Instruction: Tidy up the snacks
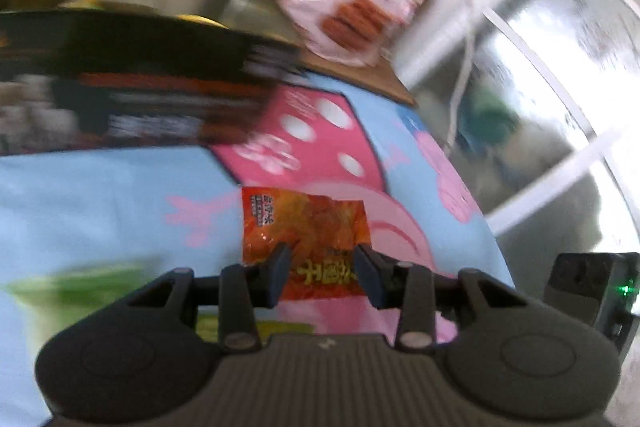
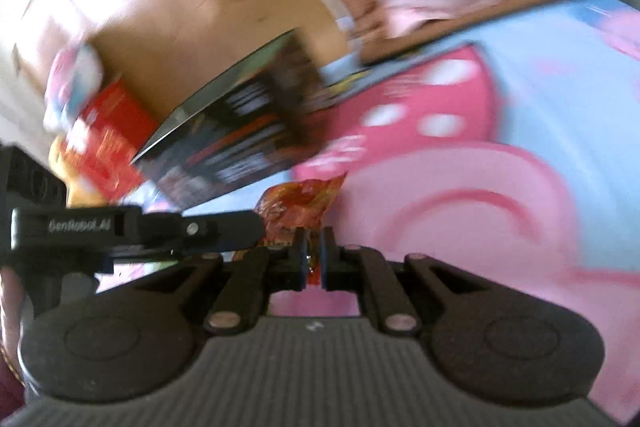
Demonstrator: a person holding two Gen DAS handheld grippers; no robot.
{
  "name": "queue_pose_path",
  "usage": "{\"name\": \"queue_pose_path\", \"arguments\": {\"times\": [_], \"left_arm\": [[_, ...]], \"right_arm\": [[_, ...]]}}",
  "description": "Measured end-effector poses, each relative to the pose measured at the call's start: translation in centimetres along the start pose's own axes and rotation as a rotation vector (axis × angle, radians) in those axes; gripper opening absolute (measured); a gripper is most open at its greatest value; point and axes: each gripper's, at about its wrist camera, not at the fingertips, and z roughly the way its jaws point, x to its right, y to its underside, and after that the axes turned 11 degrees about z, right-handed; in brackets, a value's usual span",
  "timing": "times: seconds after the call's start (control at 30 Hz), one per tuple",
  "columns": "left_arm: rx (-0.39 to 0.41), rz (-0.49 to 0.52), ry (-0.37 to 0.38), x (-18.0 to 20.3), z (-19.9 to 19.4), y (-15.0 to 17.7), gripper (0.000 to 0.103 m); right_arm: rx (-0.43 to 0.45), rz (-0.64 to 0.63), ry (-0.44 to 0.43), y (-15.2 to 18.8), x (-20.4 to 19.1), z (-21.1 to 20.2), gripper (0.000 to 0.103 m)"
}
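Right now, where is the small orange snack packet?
The orange snack packet is pinched in the right gripper, held over the pink-and-blue cartoon cloth. In the left wrist view it sits between the open left gripper fingers, below the black box.

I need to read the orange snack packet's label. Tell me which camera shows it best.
Left wrist view: the orange snack packet lies nearly whole and fairly sharp between the left gripper's open jaws. In the right wrist view it is blurred and crumpled, edge-on, pinched by the right gripper.
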Motion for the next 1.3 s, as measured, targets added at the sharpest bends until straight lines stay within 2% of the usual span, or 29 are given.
{"name": "queue_pose_path", "arguments": {"times": [0.1, 0.13, 0.2, 0.27, 0.33, 0.43, 0.53, 0.6, 0.67, 0.7, 0.83, 0.9, 0.97, 1.07, 1.2, 1.3], "left_arm": [[-0.032, 0.015, 0.033, 1.1, -0.5, 0.2, 0.036], [-0.015, -0.002, 0.051, 0.9, -1.7, 0.4, 0.036], [0.064, -0.026, 0.049, 0.0, -5.1, 0.8, 0.039], [0.149, -0.063, -0.001, -2.0, -9.4, 1.4, 0.04], [0.185, -0.117, -0.075, -3.7, -12.5, 2.3, 0.04], [0.175, -0.177, -0.153, -5.4, -15.3, 4.6, 0.041], [0.139, -0.207, -0.144, -5.7, -15.6, 6.5, 0.047], [0.126, -0.209, -0.134, -5.5, -14.6, 7.0, 0.055], [0.122, -0.212, -0.126, -5.4, -13.7, 6.9, 0.065], [0.121, -0.212, -0.125, -5.5, -13.3, 6.9, 0.067], [0.098, -0.204, -0.089, -5.9, -10.9, 6.9, 0.058], [0.1, -0.15, -0.14, -5.1, -10.7, 6.5, 0.046], [0.108, -0.148, -0.13, -5.0, -11.0, 6.3, 0.039], [0.15, -0.138, -0.094, -4.6, -12.2, 5.5, 0.039], [0.241, -0.074, -0.085, -3.3, -14.2, 3.0, 0.039], [0.304, -0.044, -0.097, -2.9, -14.9, -0.5, 0.042]], "right_arm": [[0.028, 0.014, 0.01, 0.5, 1.1, -1.9, 0.01], [0.032, 0.004, 0.012, 0.6, 1.3, -2.4, 0.011], [0.093, -0.016, 0.048, 0.9, 1.1, -3.7, 0.015], [0.164, -0.043, 0.048, 0.9, 1.0, -5.2, 0.015], [0.17, -0.076, -0.033, 1.1, 0.4, -6.1, 0.015], [0.057, -0.216, -0.168, 2.5, -3.0, -5.3, 0.023], [-0.053, -0.428, -0.245, 5.4, -7.2, -3.1, 0.035], [-0.093, -0.561, -0.209, 7.1, -9.5, -1.2, 0.053], [-0.111, -0.701, -0.143, 8.9, -11.4, 0.9, 0.054], [-0.12, -0.753, -0.122, 9.6, -12.0, 1.7, 0.054], [-0.125, -0.871, -0.083, 11.2, -12.8, 3.9, 0.056], [-0.133, -0.851, -0.086, 11.0, -12.6, 4.2, 0.054], [-0.105, -0.85, -0.063, 11.0, -12.9, 4.4, 0.05], [-0.058, -0.83, -0.06, 10.5, -13.1, 3.7, 0.042], [0.074, -0.833, -0.075, 9.4, -14.4, 2.2, 0.041], [0.178, -0.826, -0.071, 7.2, -15.8, 2.1, 0.041]]}}
